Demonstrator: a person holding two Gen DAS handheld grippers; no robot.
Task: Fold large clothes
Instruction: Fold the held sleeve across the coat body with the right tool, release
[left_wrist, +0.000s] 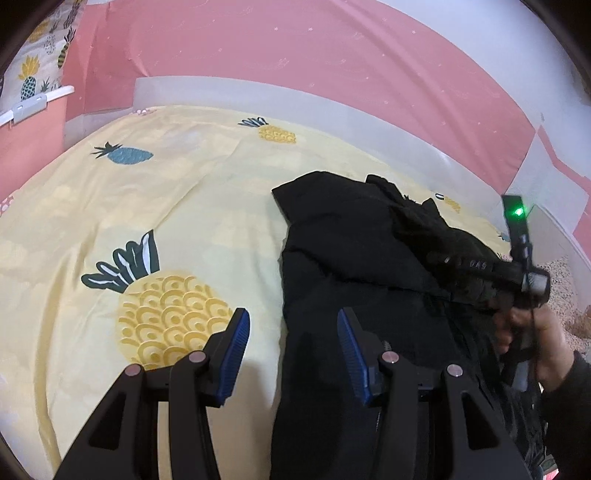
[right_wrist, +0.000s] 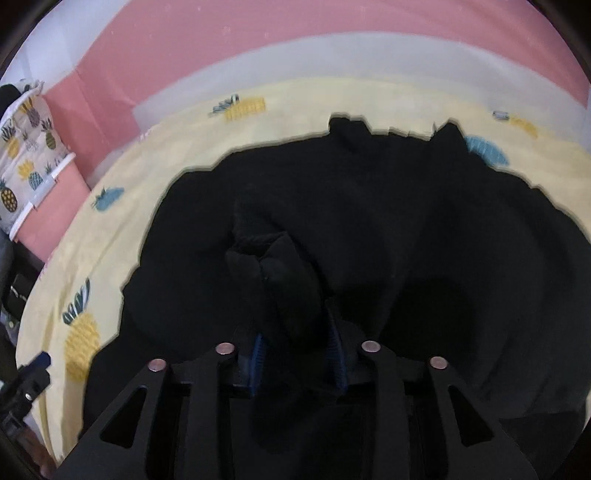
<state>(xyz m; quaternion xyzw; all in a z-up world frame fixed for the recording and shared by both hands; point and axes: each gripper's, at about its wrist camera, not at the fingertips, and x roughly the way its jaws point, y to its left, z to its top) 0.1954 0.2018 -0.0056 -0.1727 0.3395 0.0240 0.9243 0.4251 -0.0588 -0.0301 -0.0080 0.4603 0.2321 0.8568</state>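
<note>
A large black fabric garment (right_wrist: 369, 221) lies partly folded on the bed's pale yellow pineapple-print sheet (left_wrist: 110, 221), near the pink and white wall. The right hand-held gripper (right_wrist: 297, 354) has a bunched fold of the black cloth between its 2 blue pads (right_wrist: 258, 350), though whether they press it I cannot tell. The left hand-held gripper (left_wrist: 293, 356) hangs spread and empty over the garment's near edge. This looks like a mid-fold step; next, that fold needs laying flat across the body.
</note>
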